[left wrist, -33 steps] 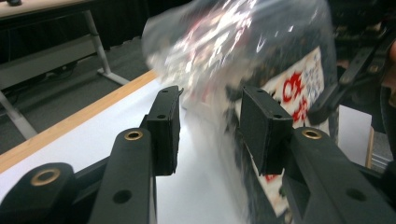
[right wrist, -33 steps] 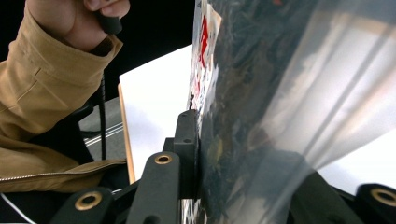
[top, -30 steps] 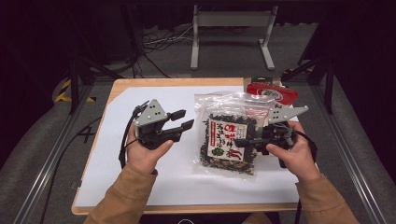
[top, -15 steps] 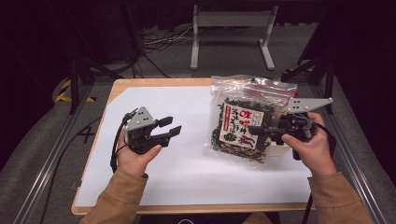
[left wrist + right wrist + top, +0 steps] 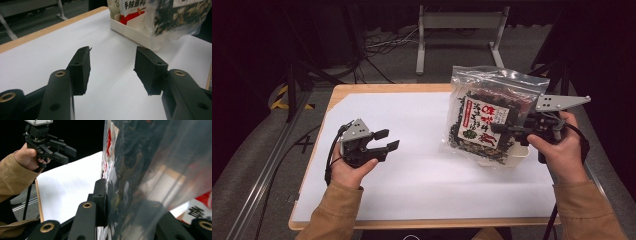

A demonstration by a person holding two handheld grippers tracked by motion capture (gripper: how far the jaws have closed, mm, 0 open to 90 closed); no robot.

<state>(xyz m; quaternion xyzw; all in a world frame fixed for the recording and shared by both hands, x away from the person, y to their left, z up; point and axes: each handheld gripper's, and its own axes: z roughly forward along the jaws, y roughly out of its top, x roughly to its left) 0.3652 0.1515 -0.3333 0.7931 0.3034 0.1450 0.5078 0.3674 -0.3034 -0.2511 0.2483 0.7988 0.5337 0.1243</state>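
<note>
A clear bag of dark dried leaves (image 5: 484, 117) with a white and red label hangs upright above the right side of the table. My right gripper (image 5: 508, 131) is shut on its lower right part. In the right gripper view one pad (image 5: 101, 195) presses the bag (image 5: 150, 170) and the other jaw shows dimly through the plastic. My left gripper (image 5: 387, 140) hovers low over the white sheet at the left, pointing right. It is open (image 5: 112, 67) with nothing between the jaws, which have just been opening.
A white sheet (image 5: 422, 165) covers the wood-edged table. A white divided tray (image 5: 132, 32) holding a red packet (image 5: 130, 15) stands at the right under the lifted bag (image 5: 175, 17). Beyond the far edge, a metal stand and cables are on the floor.
The right gripper has lifted the bag off the table, up and to the right, until it stands upright. The left hand has sunk and drawn back toward the left, its jaws wider.
</note>
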